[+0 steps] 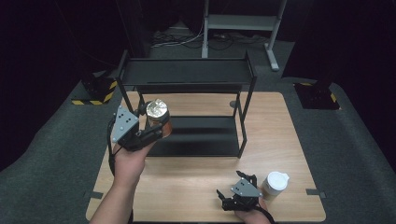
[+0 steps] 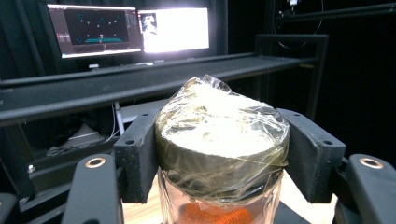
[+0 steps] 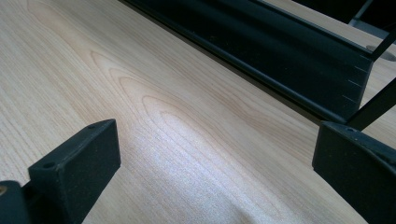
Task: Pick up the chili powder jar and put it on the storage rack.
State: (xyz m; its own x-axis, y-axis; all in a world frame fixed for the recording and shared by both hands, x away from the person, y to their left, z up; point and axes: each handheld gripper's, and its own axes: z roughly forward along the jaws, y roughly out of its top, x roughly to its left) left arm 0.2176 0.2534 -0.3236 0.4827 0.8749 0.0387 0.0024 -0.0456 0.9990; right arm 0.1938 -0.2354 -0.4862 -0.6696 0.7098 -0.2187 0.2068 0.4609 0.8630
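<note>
Nearest the front edge of the wooden table (image 1: 196, 186), toward its right corner, the right gripper (image 1: 232, 201) is resting low over the boards with its jaws standing wide apart and nothing between them; in the right gripper view bare wood grain is showing between the two black pads (image 3: 79, 163). Just beside that gripper, on its right, a paper cup (image 1: 274, 185) is standing upright near the front right corner, capped with a white lid, so its contents are hidden. Farther in, over the left half of the table, the left gripper (image 1: 156, 127) is clenching a glass jar (image 1: 159, 119) and holding it upright in the air, in front of the left end of the black two-tier shelf rack (image 1: 187, 72). In the left gripper view the pads (image 2: 137, 158) are pressing on either side of the jar's dark lid (image 2: 224, 163), which is wrapped in crinkled clear plastic film (image 2: 219, 116), and something orange-red (image 2: 212, 215) is showing through the glass below the lid. Behind the jar, the rack's lower tray (image 1: 205, 135) is lying on the table's middle and its upper tray is sitting toward the far edge. Beyond the rack, in the left gripper view, two monitors (image 2: 130, 30) are glowing.
</note>
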